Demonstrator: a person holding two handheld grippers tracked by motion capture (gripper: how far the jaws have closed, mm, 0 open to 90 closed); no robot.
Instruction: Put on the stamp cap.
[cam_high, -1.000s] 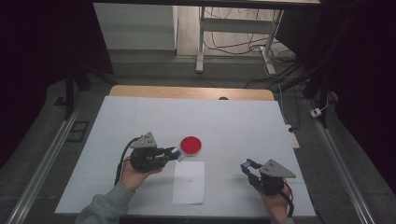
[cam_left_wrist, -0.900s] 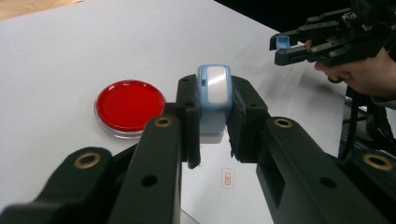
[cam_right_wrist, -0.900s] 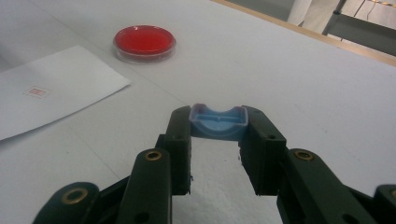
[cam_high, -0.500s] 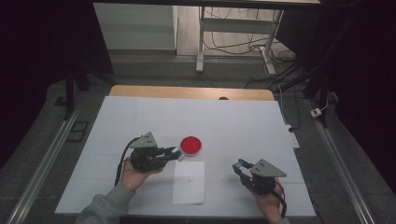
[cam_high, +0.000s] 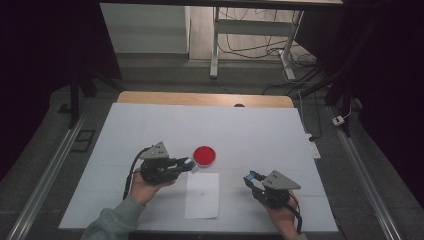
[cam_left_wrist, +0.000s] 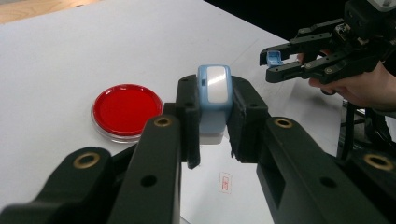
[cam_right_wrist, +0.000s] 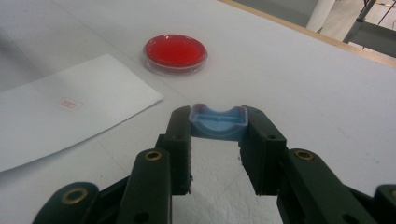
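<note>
Clearly both tongs are loaded. Seen from the high view, the left gripper (cam_high: 187, 164) lies over the near half of the bench, left of its middle, its jaws pointing to the right and clamped on a small blue and white stamp (cam_high: 188, 163). Its own view gives the grip plainly: the stamp (cam_left_wrist: 214, 102) stands upright between the two black jaws, pale blue body with a glossy white panel on the face that shows, a paler base at the bottom.

Just beyond that gripper's tips, near the middle of the bench, sits a round clear dish with red contents (cam_high: 204, 155), flat on the white surface; the left gripper view has it to the left of the jaws (cam_left_wrist: 126, 111).

A white sheet of paper (cam_high: 202, 195) lies toward the near edge, just on the near side of the dish, with a small red mark printed on it (cam_right_wrist: 70, 104).

The right gripper (cam_high: 252, 178) is held near the near right corner, jaws pointing left toward the paper and narrowed onto a small blue cap (cam_high: 254, 176). In the right gripper view the cap (cam_right_wrist: 218, 122) is pinched at the very tips, its hollow side up
</note>
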